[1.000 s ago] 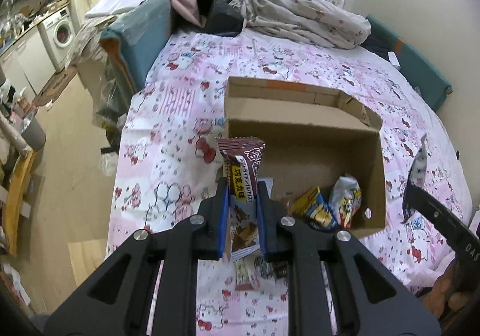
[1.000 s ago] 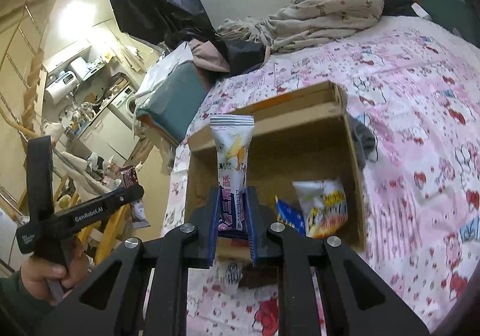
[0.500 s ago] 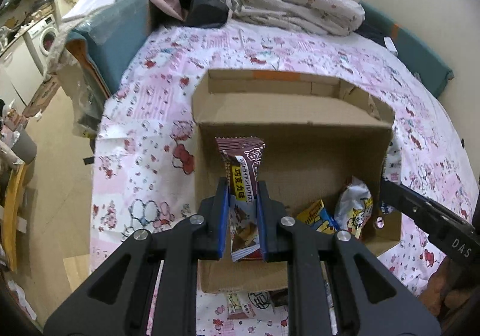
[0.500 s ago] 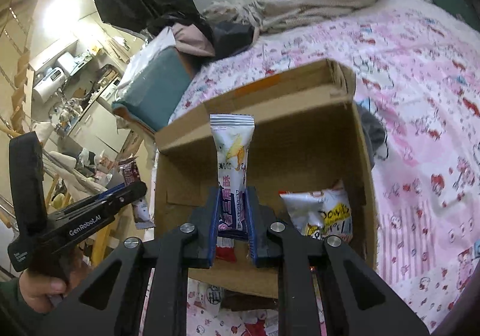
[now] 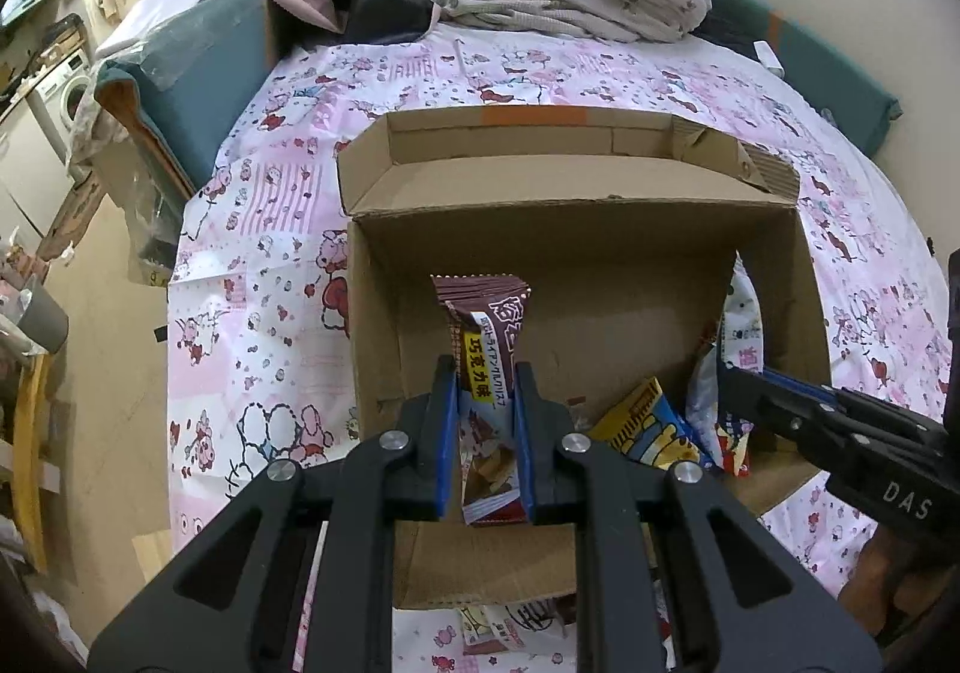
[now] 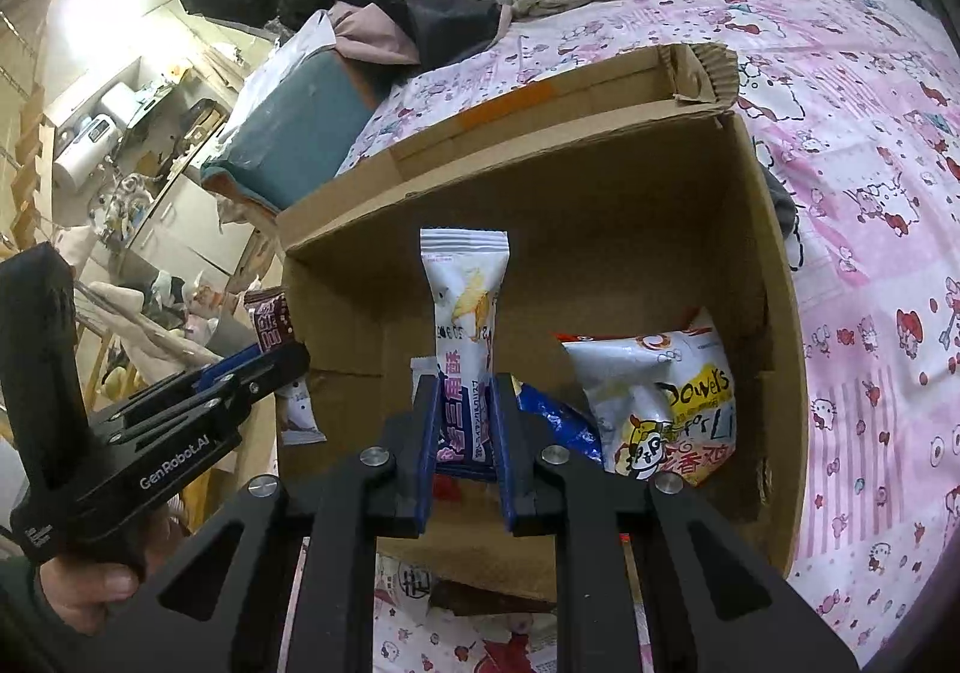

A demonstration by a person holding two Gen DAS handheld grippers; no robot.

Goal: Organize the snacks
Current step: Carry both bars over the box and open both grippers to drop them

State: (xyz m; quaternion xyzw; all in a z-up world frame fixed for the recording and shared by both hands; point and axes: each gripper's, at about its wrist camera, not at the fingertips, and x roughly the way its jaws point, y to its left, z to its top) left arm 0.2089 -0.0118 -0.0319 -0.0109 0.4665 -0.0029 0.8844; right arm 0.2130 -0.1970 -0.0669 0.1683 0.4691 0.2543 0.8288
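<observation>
1. Brown snack bar [image 5: 487, 349] stood upright, pinched between the left tongs [image 5: 485, 421], above the near left part of the cardboard box [image 5: 564, 187].
2. White snack bar [image 6: 465, 307] was clamped upright in the right tongs [image 6: 463, 433], over the box interior.
3. White chip bag [image 6: 666, 409] and a blue-yellow packet [image 5: 651, 430] lay inside, at the right.
4. Box rested on the pink bed sheet [image 5: 258, 265].
</observation>
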